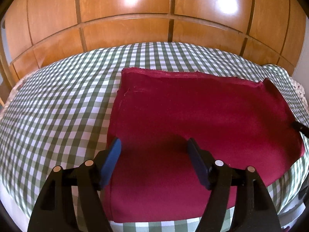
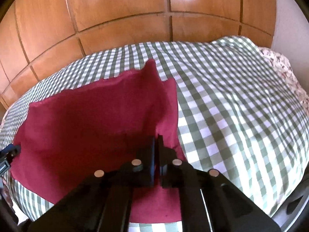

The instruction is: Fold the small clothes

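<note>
A dark red cloth (image 1: 193,116) lies spread on a bed covered with a green-and-white checked sheet (image 1: 58,96). Behind the bed stands a wall of glossy wooden panels (image 1: 125,5).

The left claw (image 1: 154,150) hangs over the near left part of the cloth with its two blue fingers (image 1: 112,162) spread wide apart. Nothing is gripped between them; only flat red fabric shows in the gap.

The right claw (image 2: 158,141) is closed tight, its fingers pressed together with a thin fold of the red cloth pinched between them near the cloth's right edge. From that pinch a flap of the cloth rises into a peak, so the right side stands lifted off the sheet while the rest lies flat. At the far right of the bed a flowered fabric (image 2: 285,71) peeks out from under the checked sheet.
</note>
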Demonstrator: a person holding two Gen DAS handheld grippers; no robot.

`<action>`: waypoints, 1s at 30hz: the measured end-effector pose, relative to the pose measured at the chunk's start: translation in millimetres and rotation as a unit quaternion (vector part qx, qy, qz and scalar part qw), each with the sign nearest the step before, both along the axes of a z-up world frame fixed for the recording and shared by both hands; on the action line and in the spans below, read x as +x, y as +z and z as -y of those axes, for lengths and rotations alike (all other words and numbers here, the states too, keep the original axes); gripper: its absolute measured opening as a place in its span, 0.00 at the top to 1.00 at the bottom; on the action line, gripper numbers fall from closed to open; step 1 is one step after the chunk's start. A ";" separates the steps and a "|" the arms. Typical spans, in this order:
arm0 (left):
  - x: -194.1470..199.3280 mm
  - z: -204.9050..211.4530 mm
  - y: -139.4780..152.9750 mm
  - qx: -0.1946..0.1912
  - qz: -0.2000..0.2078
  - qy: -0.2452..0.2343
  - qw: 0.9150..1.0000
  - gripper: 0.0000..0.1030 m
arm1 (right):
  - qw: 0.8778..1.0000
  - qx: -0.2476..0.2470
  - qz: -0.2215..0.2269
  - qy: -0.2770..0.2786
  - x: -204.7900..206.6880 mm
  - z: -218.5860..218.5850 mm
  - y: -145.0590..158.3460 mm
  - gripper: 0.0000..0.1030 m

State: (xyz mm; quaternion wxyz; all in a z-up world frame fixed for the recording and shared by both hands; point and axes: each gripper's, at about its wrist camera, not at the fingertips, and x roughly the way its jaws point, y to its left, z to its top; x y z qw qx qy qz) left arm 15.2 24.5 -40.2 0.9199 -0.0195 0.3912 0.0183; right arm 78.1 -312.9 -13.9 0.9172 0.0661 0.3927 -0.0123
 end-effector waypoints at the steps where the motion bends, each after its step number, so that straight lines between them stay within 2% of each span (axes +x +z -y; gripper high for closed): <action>1: 1.8 -1.6 1.1 -0.002 0.001 0.003 1.000 0.32 | 1.000 0.004 0.007 -0.001 -0.4 1.7 4.8 0.98; 3: 5.4 -2.6 0.9 0.002 0.003 0.006 1.000 0.32 | 1.000 -0.010 0.016 -0.010 0.1 2.6 9.7 1.00; 5: 17.0 -3.9 -6.7 0.015 -0.010 0.009 1.000 0.28 | 1.000 -0.011 0.003 -0.023 5.6 10.2 3.2 1.00; 7: 28.6 -6.7 -15.0 0.013 -0.025 0.016 0.999 0.25 | 0.999 0.020 -0.023 -0.036 8.8 21.4 -12.3 1.00; 10: 41.1 -12.0 -22.0 -0.001 -0.035 0.024 0.999 0.20 | 0.998 0.055 -0.019 -0.040 1.5 29.1 -14.9 0.97; 11: 44.1 -16.4 -23.4 -0.020 -0.042 0.030 0.998 0.20 | 0.997 0.064 -0.015 -0.040 -0.5 31.5 -12.6 0.79; 12: 44.7 -19.2 -23.0 -0.031 -0.044 0.035 0.998 0.20 | 0.997 0.071 -0.010 -0.040 -2.6 33.5 -8.9 0.54; 13: 44.4 -20.2 -22.0 -0.036 -0.045 0.037 0.998 0.20 | 0.997 0.071 0.005 -0.038 -6.9 34.8 -1.7 0.49; 15: 39.7 -18.3 -17.4 -0.026 -0.036 0.037 0.998 0.20 | 0.997 0.064 0.021 -0.026 -6.7 33.7 10.0 0.49; 20: 21.9 -16.9 -5.5 -0.014 -0.006 0.035 0.999 0.20 | 0.999 0.050 0.008 -0.017 18.5 25.3 4.5 0.49; 21: 19.2 -17.3 -2.9 -0.013 0.001 0.035 0.999 0.20 | 0.999 0.046 -0.008 -0.012 28.2 22.0 -2.9 0.57; 23: 13.1 -16.3 4.0 -0.009 0.018 0.030 0.999 0.20 | 0.999 0.033 -0.024 -0.009 36.4 18.6 -11.5 0.93; 24: 11.8 -15.1 5.9 -0.007 0.024 0.026 0.999 0.20 | 0.999 0.030 -0.017 -0.009 35.1 18.6 -10.1 0.94; 26: 11.0 -12.5 9.1 0.002 0.033 0.015 0.999 0.20 | 1.000 -0.008 0.006 -0.022 28.5 17.7 -1.2 0.94; 30: 27.4 -3.1 -8.0 0.021 -0.005 0.000 1.000 0.20 | 0.999 -0.009 -0.031 -0.042 38.1 31.7 -25.1 0.94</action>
